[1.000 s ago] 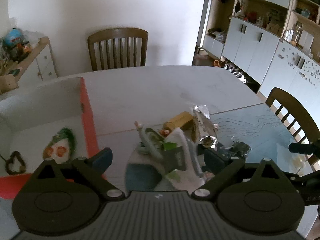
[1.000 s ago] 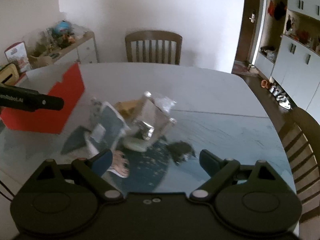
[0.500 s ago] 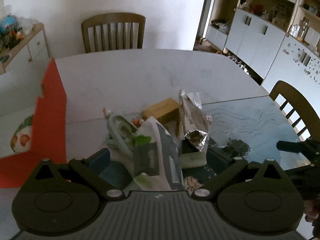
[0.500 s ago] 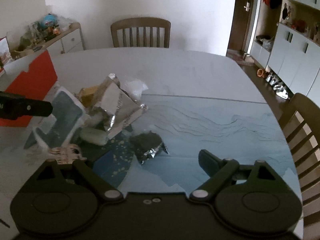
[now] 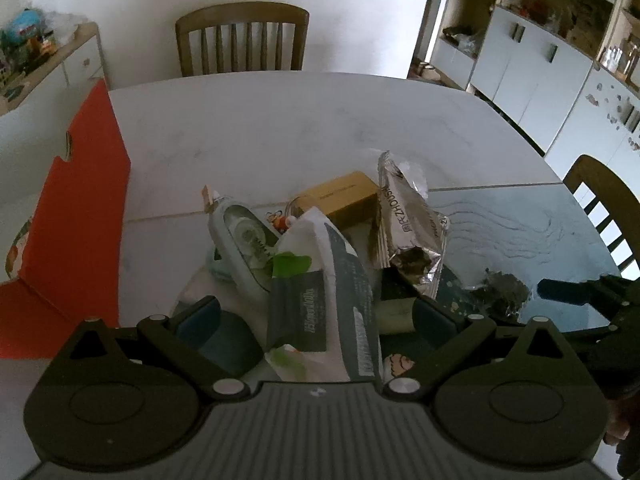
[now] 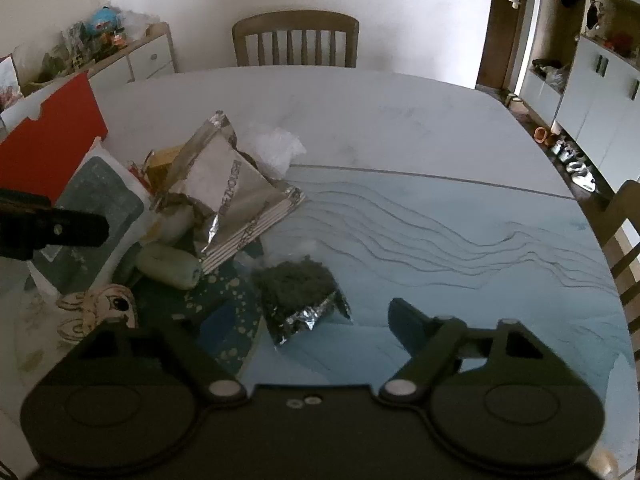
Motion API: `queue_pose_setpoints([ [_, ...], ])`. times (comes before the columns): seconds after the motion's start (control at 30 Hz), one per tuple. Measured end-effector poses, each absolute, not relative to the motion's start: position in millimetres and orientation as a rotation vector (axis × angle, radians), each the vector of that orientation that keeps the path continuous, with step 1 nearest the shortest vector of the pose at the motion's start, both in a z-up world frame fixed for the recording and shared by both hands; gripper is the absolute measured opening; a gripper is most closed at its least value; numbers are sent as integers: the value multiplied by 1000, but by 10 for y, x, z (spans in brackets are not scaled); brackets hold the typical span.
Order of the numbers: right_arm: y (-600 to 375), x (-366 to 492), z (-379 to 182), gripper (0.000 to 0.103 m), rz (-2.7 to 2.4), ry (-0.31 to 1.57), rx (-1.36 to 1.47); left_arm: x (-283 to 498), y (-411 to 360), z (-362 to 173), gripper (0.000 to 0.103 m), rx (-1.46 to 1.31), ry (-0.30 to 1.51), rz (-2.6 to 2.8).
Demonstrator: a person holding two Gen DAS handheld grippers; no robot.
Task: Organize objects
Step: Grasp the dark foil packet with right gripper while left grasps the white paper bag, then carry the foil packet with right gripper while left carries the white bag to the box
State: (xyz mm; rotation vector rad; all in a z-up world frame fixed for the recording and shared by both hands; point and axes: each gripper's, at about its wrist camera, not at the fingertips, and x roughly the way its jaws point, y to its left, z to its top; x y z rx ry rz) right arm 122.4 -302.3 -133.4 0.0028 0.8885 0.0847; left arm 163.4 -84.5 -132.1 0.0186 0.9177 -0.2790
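Small foil packet (image 6: pixel 302 300) lies between right gripper's (image 6: pixel 304 320) closing jaws

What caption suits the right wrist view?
Open right gripper above a small foil packet beside a snack pile on the table.

My claws are black with dark blue pads (image 5: pixel 200 316). Beside the red box (image 5: pixel 80 216) lie a silver foil bag (image 6: pixel 236 184), a white packet (image 5: pixel 332 304) with grey panels, a tan carton (image 5: pixel 340 196), and a navy cloth (image 6: pixel 228 320) speckled cream.
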Motion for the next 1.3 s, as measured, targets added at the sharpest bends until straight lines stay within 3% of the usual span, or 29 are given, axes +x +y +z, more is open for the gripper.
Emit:
queue_pose_setpoints([
  [0.13, -3013, 1268, -1369, 75, 96, 890, 0, 1633, -854, -1341, 98, 25, 919, -280],
  [0.3, -3005, 1296, -1398, 70, 98, 893, 1, 1649, -868, -1341, 67, 25, 939, -292],
  [0.43, -2995, 1299, -1389, 58, 101, 886, -6, 1628, -871, -1323, 60, 24, 934, -302],
  [0.5, -2988, 1296, -1383, 55, 98, 885, -9, 1610, -880, -1301, 43, 24, 924, -318],
  [0.67, -2971, 1287, -1373, 43, 88, 885, -9, 1589, -888, -1284, 33, 17, 924, -344],
  [0.77, -2959, 1274, -1361, 38, 80, 883, -15, 1584, -858, -1262, 21, 8, 919, -350],
  [0.97, -2933, 1213, -1308, 32, 66, 872, -11, 1575, -806, -1234, 11, 11, 912, -363],
  [1.3, -2861, 1002, -990, 31, 47, 838, 34, 1494, -627, -1025, 9, -17, 877, -377],
])
